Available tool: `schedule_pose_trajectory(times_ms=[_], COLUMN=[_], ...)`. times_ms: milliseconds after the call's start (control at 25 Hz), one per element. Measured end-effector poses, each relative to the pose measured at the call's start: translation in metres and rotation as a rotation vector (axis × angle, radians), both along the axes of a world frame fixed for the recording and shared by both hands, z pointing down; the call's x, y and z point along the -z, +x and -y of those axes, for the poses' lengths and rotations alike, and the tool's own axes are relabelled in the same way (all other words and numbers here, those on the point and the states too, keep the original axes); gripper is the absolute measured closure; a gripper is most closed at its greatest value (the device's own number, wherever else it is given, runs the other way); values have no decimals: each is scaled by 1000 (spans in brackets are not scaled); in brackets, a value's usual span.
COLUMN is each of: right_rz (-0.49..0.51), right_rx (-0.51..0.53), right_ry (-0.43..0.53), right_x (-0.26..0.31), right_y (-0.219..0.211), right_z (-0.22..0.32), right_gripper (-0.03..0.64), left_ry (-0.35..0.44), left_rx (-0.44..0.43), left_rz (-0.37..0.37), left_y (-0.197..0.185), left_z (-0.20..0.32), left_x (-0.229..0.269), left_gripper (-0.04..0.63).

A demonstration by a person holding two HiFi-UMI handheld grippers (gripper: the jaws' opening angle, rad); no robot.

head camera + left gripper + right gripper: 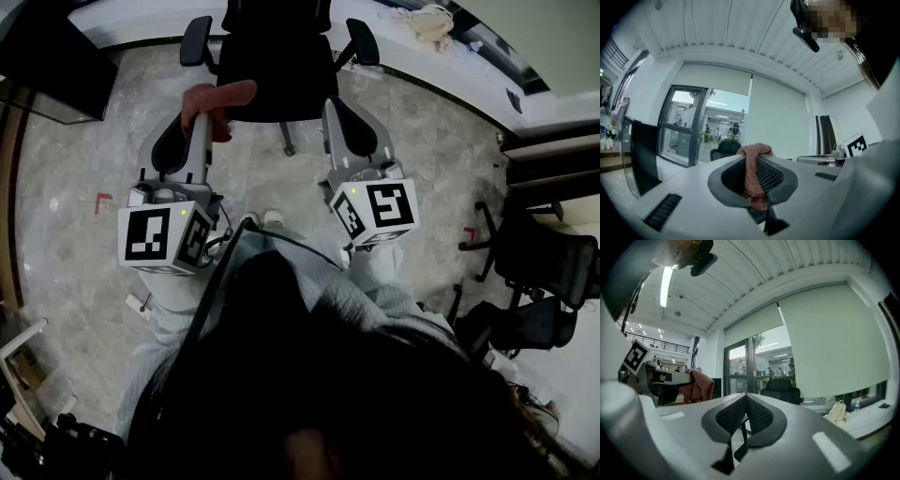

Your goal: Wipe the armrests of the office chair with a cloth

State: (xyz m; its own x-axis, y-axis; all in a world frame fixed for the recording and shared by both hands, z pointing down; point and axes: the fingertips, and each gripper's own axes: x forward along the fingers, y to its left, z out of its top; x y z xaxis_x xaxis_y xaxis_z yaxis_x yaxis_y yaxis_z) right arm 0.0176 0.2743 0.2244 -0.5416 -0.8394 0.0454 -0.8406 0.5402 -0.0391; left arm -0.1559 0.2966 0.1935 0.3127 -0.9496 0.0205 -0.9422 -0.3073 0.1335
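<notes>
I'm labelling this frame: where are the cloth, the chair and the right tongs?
cloth [223, 97], head view, on its bunched middle.
chair [277, 80], head view, on the black seat.
right tongs [745, 401], right gripper view, where the two shut tips meet.

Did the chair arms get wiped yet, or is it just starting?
Done: the cloth is picked up, pinched in the left gripper. In hand: it hangs short of the office chair, touching no part of it. The right gripper is shut and empty. Left: the armrests apparently both need wiping.
</notes>
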Motion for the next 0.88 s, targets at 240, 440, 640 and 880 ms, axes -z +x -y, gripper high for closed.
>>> schedule_pose_trajectory(times_ms=[240,440,640,880], right_rz=[10,14,17,22], right_rx=[9,14,24,45], right_ry=[3,4,3,4], right_x=[2,3,0,0], right_y=[1,3,3,3], right_z=[-1,0,4,13], right_gripper=[617,617,615,615], left_ry=[0,1,-2,-4], left_rx=[6,21,38,74], left_rz=[11,13,12,9], left_y=[3,2,1,-4], left_z=[-2,-3,-1,5], left_x=[-1,1,-1,-3], left_gripper=[563,563,563,563])
